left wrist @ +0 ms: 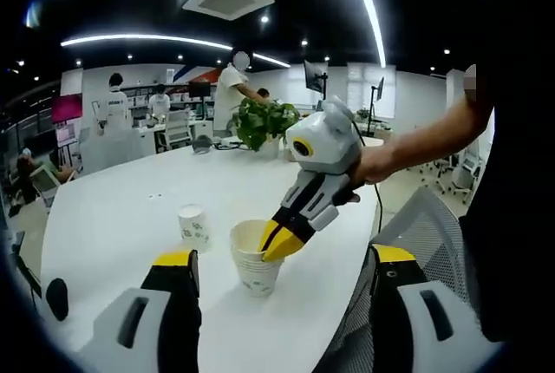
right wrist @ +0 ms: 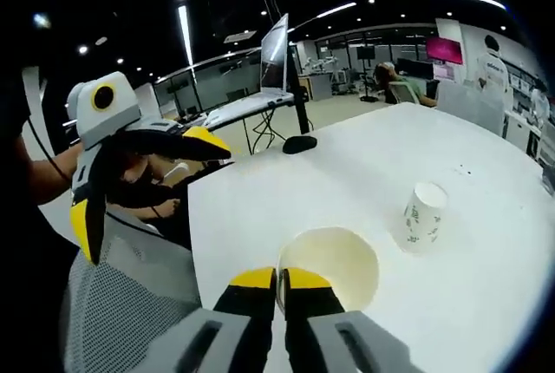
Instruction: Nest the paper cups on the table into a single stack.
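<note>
— White desk (left wrist: 130, 217): stacked paper cups (left wrist: 254, 269) near front edge, rim pinched by right gripper (right wrist: 279, 279); single cup (left wrist: 194, 225) just beside.
— Left gripper (left wrist: 282, 273) hovering with jaws apart; mesh chair (right wrist: 121, 304) alongside, potted plant (left wrist: 264, 121) behind.

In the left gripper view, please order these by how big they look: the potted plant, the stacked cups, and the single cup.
1. Stacked cups, held at the rim by the right claw.
2. Potted plant, looks slightly smaller; it stands farther off, so true size is unsure.
3. Single cup.

Grey tongs (right wrist: 279, 282), yellow-tipped black jaws
</note>
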`<state>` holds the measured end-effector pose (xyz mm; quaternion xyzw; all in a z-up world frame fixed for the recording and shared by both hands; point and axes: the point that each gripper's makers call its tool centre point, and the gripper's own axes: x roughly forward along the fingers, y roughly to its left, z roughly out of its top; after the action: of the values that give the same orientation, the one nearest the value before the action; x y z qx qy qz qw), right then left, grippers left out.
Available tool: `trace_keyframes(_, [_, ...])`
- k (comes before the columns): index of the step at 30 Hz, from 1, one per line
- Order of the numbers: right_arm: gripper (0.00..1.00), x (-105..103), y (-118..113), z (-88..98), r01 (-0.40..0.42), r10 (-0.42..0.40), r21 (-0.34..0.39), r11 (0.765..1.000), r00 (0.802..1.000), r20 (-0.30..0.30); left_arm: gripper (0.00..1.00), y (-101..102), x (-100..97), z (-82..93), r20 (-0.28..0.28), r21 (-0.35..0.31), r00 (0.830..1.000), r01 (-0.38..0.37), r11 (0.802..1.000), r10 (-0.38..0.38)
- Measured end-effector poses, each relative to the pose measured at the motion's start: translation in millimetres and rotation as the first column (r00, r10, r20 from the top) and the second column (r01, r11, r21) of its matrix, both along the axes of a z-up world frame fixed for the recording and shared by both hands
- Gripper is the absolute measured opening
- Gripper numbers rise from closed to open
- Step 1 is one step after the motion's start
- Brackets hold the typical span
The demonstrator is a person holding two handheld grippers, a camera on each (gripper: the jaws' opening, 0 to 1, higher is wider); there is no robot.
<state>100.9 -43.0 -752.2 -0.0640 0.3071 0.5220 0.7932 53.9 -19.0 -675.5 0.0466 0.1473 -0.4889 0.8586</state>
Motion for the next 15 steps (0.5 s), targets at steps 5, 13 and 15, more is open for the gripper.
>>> trace_keyframes(5, [0.01,-3.6,0.6,0.1,-0.018,0.018,0.005,1.0,1.0,-0.007,0.79,0.6,-0.2,-0.1,0.0,-0.004,1.0,-0.007,1.0,0.007])
trace_keyframes(13, [0.03,-5.8,1.5,3.3,-0.03,0.03,0.02,0.999,0.999,0.025,0.79,4.1,3.6,-2.6,-0.006,0.001,1.0,-0.02,1.0,0.02])
trace_keyframes(15, [0.06,-3.9,1.1,4.7,-0.025,0.025,0.019,1.0,0.999,0.041,0.79,4.1,4.3,-2.7,-0.006,0.004,1.0,-0.019,1.0,0.019])
